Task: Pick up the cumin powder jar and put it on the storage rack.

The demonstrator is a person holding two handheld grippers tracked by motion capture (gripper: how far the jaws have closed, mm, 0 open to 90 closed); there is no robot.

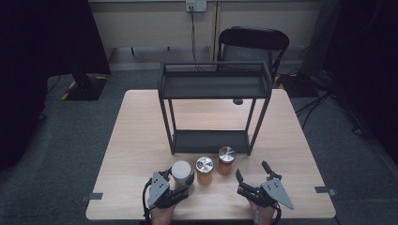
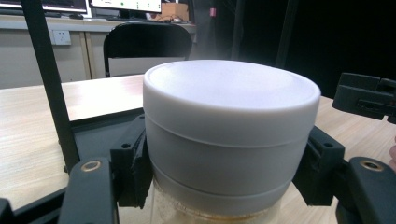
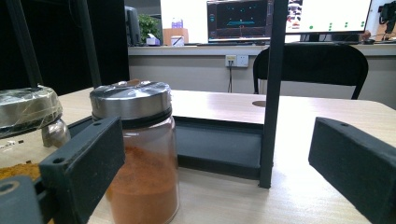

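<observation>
Jaws of the left gripper (image 1: 184, 185) are closed on the white-lid jar (image 1: 180, 171), one pad on each side of the lid. In the left gripper view, the pads (image 2: 133, 165) press the lid's lower band, and the jar (image 2: 231, 135) sits at frame centre with a pale powder visible under the lid. Jaws of the right gripper (image 1: 253, 174) stand wide apart with nothing between them.

In the high view, the white-lid jar stands at lower centre on the table (image 1: 136, 140), leftmost in a row of three. Just right of it is a steel-lid jar (image 1: 204, 169); right of that is the orange jar (image 1: 226, 160). In the right gripper view, the orange jar (image 3: 140, 154) appears at lower left, behind the left jaw. The black rack (image 1: 215, 107) stands just above the row at frame centre.
</observation>
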